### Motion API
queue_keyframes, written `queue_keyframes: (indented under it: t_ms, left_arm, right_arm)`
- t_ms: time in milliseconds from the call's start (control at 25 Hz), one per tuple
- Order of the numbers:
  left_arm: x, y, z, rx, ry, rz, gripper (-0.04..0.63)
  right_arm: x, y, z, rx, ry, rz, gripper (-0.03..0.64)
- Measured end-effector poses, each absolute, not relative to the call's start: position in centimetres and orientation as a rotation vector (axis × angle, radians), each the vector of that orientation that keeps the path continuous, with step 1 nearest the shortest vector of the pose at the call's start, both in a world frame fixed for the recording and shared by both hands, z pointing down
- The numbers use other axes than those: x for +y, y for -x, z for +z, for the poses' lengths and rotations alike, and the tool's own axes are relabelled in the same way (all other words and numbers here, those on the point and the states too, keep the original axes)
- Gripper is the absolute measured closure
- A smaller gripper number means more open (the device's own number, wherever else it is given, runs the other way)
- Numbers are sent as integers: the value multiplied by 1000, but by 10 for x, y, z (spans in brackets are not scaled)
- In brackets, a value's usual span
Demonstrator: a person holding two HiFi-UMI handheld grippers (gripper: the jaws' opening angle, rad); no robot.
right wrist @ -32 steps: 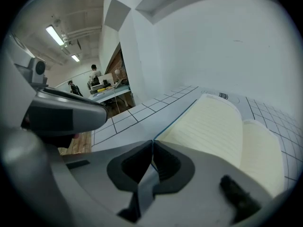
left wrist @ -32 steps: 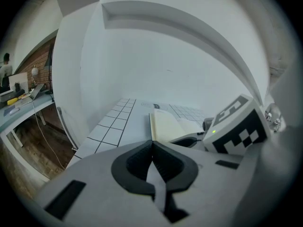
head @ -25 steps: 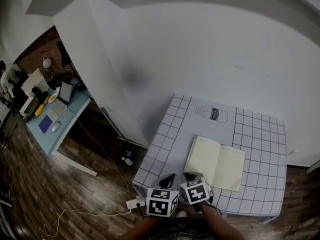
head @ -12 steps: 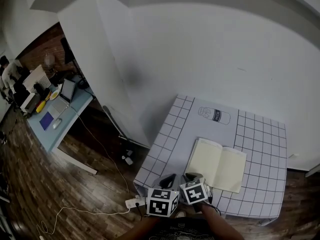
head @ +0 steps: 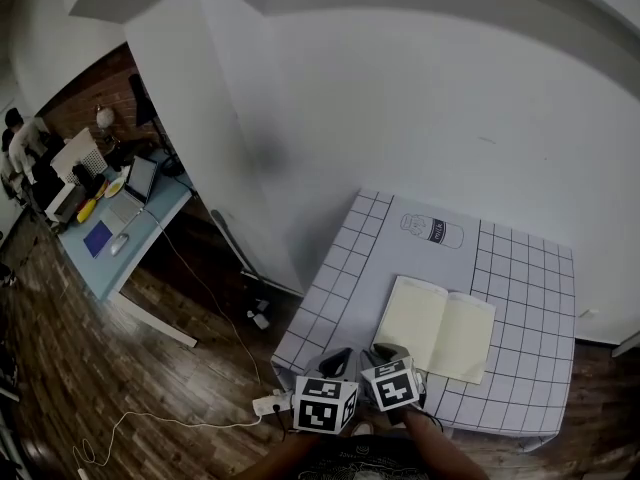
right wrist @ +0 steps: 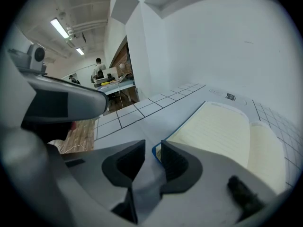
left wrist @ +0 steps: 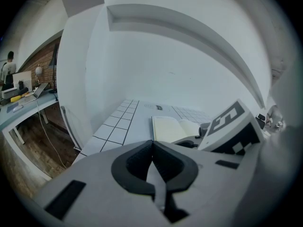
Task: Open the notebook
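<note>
Open notebook with cream lined pages and a thin blue cover edge [head: 437, 328] lies flat on the white tabletop with a black grid [head: 350, 268], both pages facing up, spine running roughly 12 to 6 o'clock in the head view. Printed bottle outline [head: 432, 230] sits on the tabletop at 12 o'clock from the notebook, apart from it. Both tools are at the tabletop's 6 o'clock edge, left hand-held gripper [head: 335, 360] just at 9 o'clock of the right hand-held gripper [head: 386, 354], their marker cubes side by side. Left hand-held gripper: jaws pressed together, nothing between them, notebook ahead of it at about 1 o'clock and not touched. Right hand-held gripper [right wrist: 153, 150]: jaws opening, only a narrow gap so far; the notebook's blue near corner [right wrist: 156, 151] shows in that gap, pads not pressing on it. Pale blue desk with a laptop [head: 110, 233] stands well off at 9 o'clock on the brown wooden floor [head: 150, 368].
</note>
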State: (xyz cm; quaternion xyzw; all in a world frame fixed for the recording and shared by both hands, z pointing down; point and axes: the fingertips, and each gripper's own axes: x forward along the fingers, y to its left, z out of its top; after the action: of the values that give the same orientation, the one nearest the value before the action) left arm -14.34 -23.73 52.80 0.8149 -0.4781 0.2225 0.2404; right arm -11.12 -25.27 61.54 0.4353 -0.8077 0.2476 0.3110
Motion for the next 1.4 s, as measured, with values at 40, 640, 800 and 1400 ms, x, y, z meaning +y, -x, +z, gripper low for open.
queue_keyframes:
  t_ms: [40, 640, 800, 1400]
  left_arm:
    - [-237, 144, 528, -1309, -2231, 608, 584]
    - [-226, 135, 526, -1289, -2257, 609, 584]
    - [-224, 132, 526, -1281, -2261, 609, 584]
    - [-223, 116, 521, -1233, -2316, 614, 584]
  right_arm:
    - [-252, 111, 614, -2137, -1154, 650, 508]
    - [-247, 105, 583, -2201, -1261, 576, 509]
    - [-247, 102, 573, -2214, -1292, 551, 509]
    - [-250, 82, 533, -2261, -1462, 474, 509]
